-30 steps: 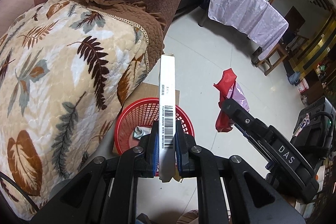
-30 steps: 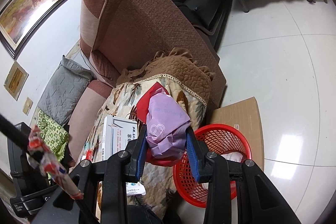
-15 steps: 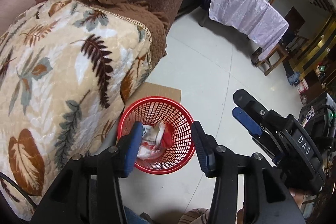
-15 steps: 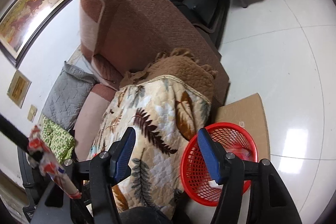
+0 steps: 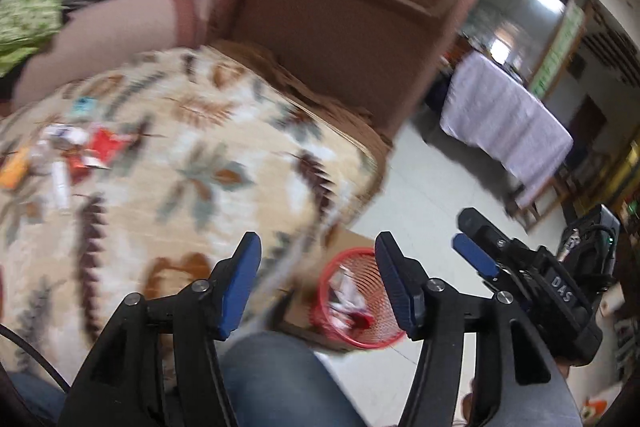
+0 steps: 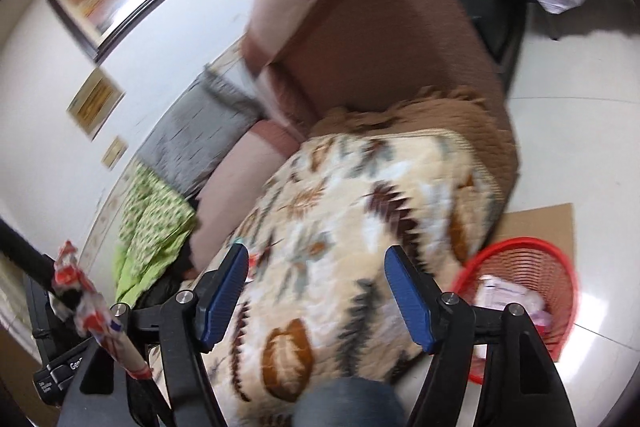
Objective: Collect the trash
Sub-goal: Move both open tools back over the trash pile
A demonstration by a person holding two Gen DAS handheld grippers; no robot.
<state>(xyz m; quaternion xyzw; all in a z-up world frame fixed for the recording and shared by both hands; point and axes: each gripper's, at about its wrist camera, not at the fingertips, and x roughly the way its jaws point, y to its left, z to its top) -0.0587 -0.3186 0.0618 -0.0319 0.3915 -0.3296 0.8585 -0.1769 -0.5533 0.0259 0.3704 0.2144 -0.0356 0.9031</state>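
A red mesh basket (image 5: 362, 323) (image 6: 532, 291) stands on the floor by the sofa's end, with white and pink wrappers inside it. Several bits of litter (image 5: 68, 155) lie blurred on the leaf-patterned blanket (image 5: 192, 163) (image 6: 360, 227) at the far left of the left wrist view. My left gripper (image 5: 316, 267) is open and empty above the blanket's edge and the basket. My right gripper (image 6: 316, 275) is open too, with nothing between its fingers, over the blanket; it also shows as a black body with blue pads (image 5: 520, 267) in the left wrist view.
The brown sofa (image 5: 344, 23) carries a grey cushion (image 6: 192, 143) and a green cloth (image 6: 152, 223). Cardboard (image 6: 540, 219) lies under the basket. A table under a pale cloth (image 5: 504, 131) stands across the tiled floor. A knee in jeans (image 5: 280, 379) is at the bottom.
Both grippers let go of the white box and the pink and red bag into the basket, opened, then swung up and left toward the sofa seat. The views are now motion-blurred.
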